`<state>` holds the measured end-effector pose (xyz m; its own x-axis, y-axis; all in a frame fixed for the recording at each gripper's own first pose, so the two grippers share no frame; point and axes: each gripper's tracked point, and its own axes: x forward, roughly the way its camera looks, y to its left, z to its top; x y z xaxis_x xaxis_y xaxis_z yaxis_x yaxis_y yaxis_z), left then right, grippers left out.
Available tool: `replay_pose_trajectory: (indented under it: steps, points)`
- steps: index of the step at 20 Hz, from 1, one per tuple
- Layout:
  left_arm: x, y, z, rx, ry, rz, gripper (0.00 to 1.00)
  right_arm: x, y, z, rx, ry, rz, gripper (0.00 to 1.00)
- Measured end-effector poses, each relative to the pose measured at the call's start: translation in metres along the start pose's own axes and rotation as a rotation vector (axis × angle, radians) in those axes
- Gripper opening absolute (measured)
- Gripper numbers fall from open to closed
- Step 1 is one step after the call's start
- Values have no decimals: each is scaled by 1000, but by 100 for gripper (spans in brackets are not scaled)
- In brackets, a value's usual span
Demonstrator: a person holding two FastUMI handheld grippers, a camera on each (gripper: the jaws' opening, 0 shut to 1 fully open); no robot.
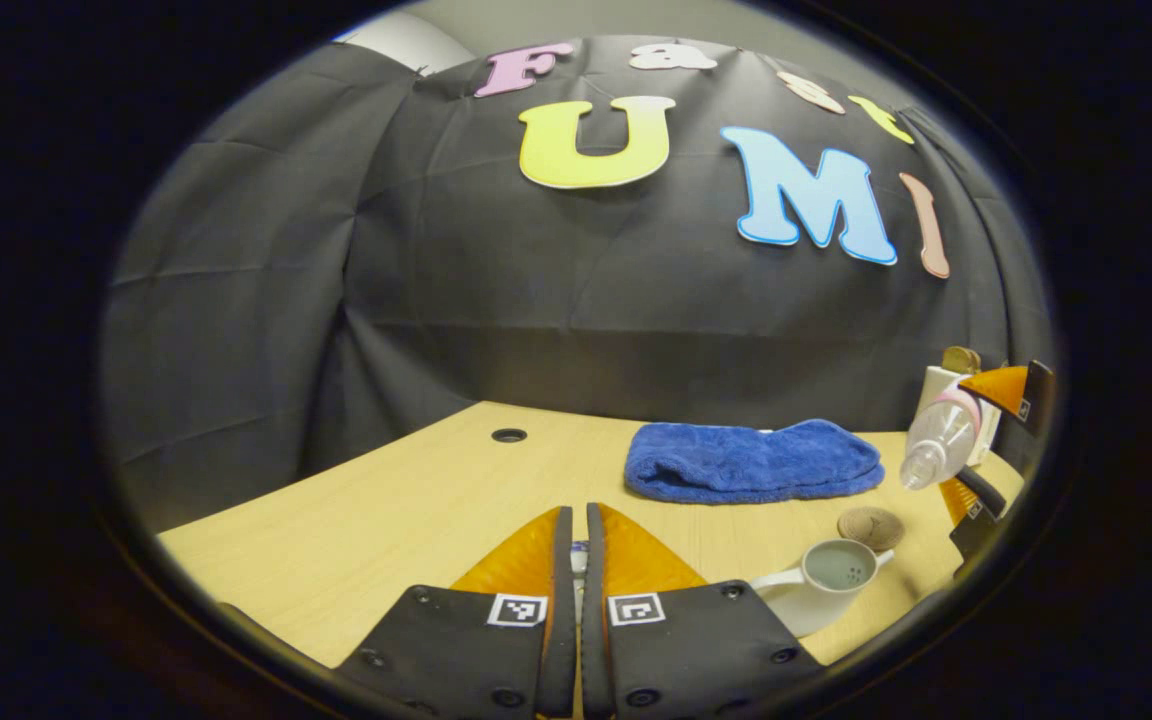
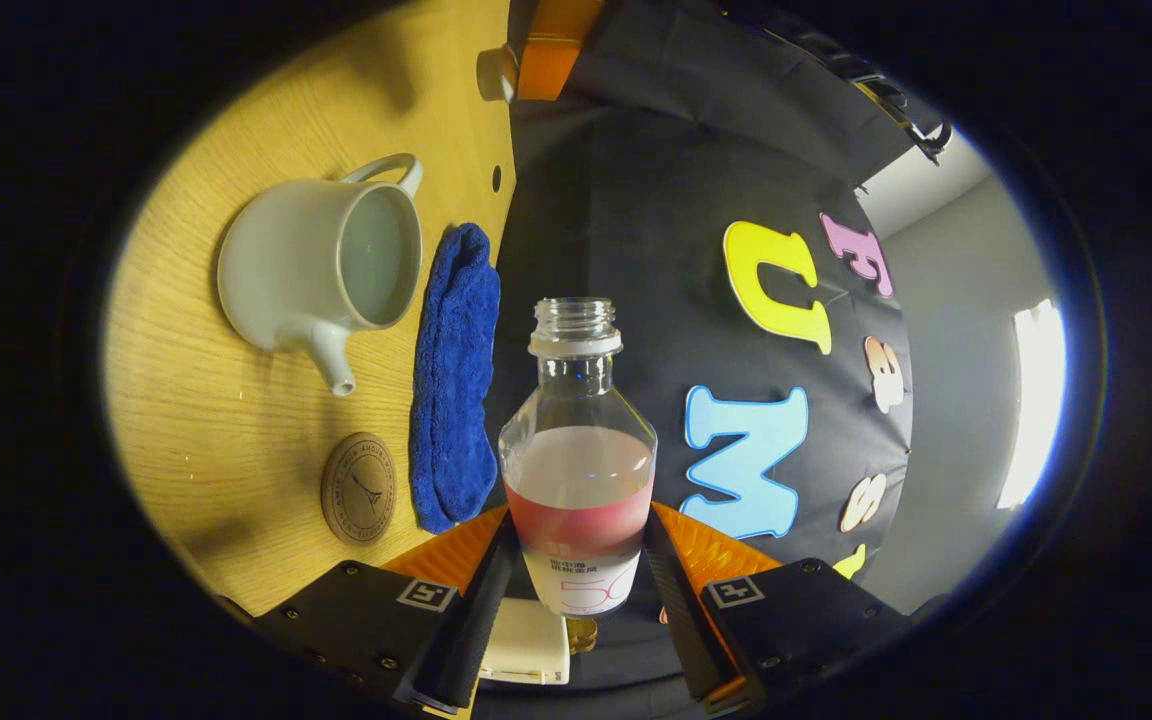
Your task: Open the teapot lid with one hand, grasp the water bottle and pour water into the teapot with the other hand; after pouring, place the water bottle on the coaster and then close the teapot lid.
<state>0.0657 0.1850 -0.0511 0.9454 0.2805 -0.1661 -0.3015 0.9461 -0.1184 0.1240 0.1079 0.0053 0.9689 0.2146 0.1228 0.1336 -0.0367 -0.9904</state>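
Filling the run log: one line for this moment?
teapot: lid off | right gripper: holds water bottle, tilted | coaster: bare

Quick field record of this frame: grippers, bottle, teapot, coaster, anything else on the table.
left gripper: fingers nearly together, a small pale thing between them, possibly the lid; hard to tell
right gripper: shut on bottle
bottle: uncapped, part full, tipped toward the teapot, held above the table
teapot: lid off, open, on the table
coaster: bare, beside the teapot spout
towel: blue, folded, behind the teapot
pouring: no stream visible
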Motion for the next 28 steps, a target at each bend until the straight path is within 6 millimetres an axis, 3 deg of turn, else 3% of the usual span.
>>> replay_pose_trajectory:
  steps: [28]
  points:
    - [1,-1,-4,17,27,13,9,12,-51,6,-202,-71,-163,75]
